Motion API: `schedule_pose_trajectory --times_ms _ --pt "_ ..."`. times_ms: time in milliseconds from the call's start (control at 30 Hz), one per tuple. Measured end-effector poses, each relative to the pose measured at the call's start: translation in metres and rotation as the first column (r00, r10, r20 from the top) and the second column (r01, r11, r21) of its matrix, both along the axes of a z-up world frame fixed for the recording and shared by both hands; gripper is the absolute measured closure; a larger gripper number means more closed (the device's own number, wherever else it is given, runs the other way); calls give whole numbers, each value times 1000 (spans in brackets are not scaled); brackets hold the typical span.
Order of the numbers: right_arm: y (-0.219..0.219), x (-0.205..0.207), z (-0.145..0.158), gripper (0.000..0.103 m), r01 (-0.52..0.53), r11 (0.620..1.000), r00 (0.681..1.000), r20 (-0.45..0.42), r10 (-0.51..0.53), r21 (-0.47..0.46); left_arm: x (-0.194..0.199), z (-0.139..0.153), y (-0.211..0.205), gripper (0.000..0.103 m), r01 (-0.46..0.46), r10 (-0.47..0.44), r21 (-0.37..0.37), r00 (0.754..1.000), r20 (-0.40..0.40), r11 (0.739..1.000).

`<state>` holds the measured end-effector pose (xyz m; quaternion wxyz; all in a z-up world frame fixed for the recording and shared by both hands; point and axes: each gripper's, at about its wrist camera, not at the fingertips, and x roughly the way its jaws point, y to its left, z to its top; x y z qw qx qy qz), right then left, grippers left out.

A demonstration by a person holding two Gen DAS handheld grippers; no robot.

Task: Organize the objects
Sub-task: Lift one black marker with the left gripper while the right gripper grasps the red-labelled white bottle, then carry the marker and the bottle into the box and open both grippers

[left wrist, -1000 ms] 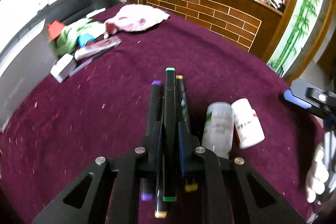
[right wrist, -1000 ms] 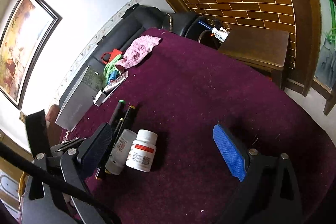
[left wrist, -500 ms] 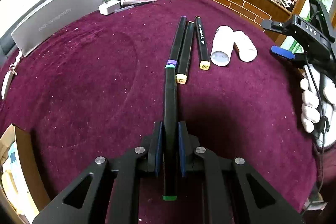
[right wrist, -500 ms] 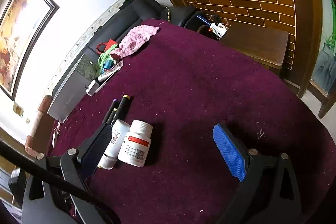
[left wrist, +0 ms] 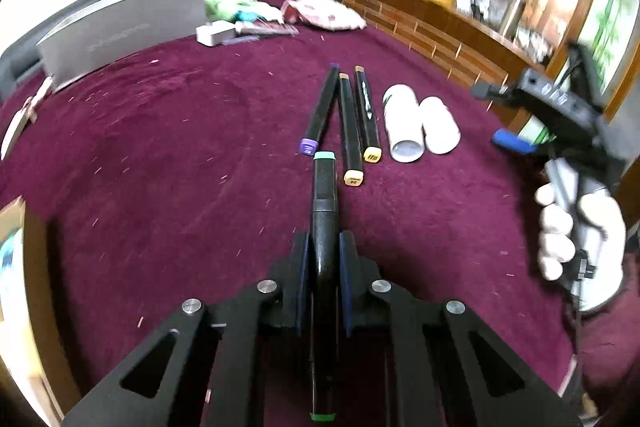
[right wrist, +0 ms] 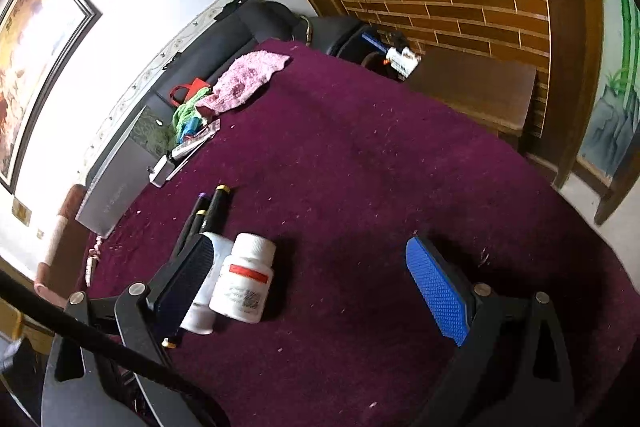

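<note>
My left tool [left wrist: 324,259] is pinching the green-capped marker [left wrist: 325,211] along its barrel, both pads pressed flat against it; the marker points forward, its green cap just short of the row on the maroon bench [left wrist: 160,155]. That row holds three more markers lying side by side: the purple-capped marker [left wrist: 320,115], the orange-capped marker [left wrist: 351,131] and the yellow-capped marker [left wrist: 367,115]; just to their right lie the two white bottles [left wrist: 420,125], touching each other.

My right tool [right wrist: 312,287] is spread wide with nothing between its pads, hanging above the bench close by the bottles; a gloved hand [left wrist: 576,231] carries it.

I judge the step in hand to be carrying this marker to wherever it belongs; whether that is back into the row or elsewhere I cannot tell. To do it well I would keep the barrel level with the bench while I travel, so the cap does not catch the velvet; if it joins the row, I would line it up parallel beside the purple one, lower until the barrel rests fully, and only then let the pads part; letting go early risks it rolling into its neighbours and knocking them askew.
</note>
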<state>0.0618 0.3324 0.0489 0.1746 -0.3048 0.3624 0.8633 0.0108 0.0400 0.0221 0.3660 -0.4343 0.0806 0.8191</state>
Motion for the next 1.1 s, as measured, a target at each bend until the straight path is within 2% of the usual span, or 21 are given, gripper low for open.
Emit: schedule_pose_trajectory --times_ms 200,300,333,367,433,567,600,733,867,1000,1100 --pt "-14 -19 4 5 -82 995 991 97 88 -58 25 27 -44 92 -36 37 138 999 -3 990" --pt "-25 -39 2 14 -120 992 973 193 125 -39 37 35 -63 92 -44 46 187 999 -6 981" --pt "-30 -47 0 23 -131 991 963 236 134 -26 40 37 -68 92 -47 50 203 999 -6 978" --pt "-34 -54 -2 37 -140 990 953 270 139 -17 42 38 -73 92 -51 53 216 999 -6 975" --pt "-38 -63 -4 42 -138 990 942 311 127 13 45 39 -84 92 -63 67 243 998 -9 968" --pt "-44 -73 -5 67 -137 988 925 366 101 73 52 45 -104 92 -78 89 292 996 -24 953" --pt "-45 -72 -5 70 -137 987 923 373 95 88 53 47 -108 92 -79 91 303 995 -27 950" --pt "-38 -56 -3 70 -118 993 933 344 102 27 58 56 -126 92 -88 109 342 993 -43 935" --pt "-38 -35 9 70 -121 992 950 287 123 -22 68 66 -150 92 -99 133 404 989 -57 909" --pt "-57 -11 28 70 -186 981 959 204 195 -63 81 75 -175 92 -118 169 443 982 -79 889" --pt "-87 -4 45 70 -270 961 948 157 275 -56 92 83 -201 92 -150 217 465 972 -93 872"
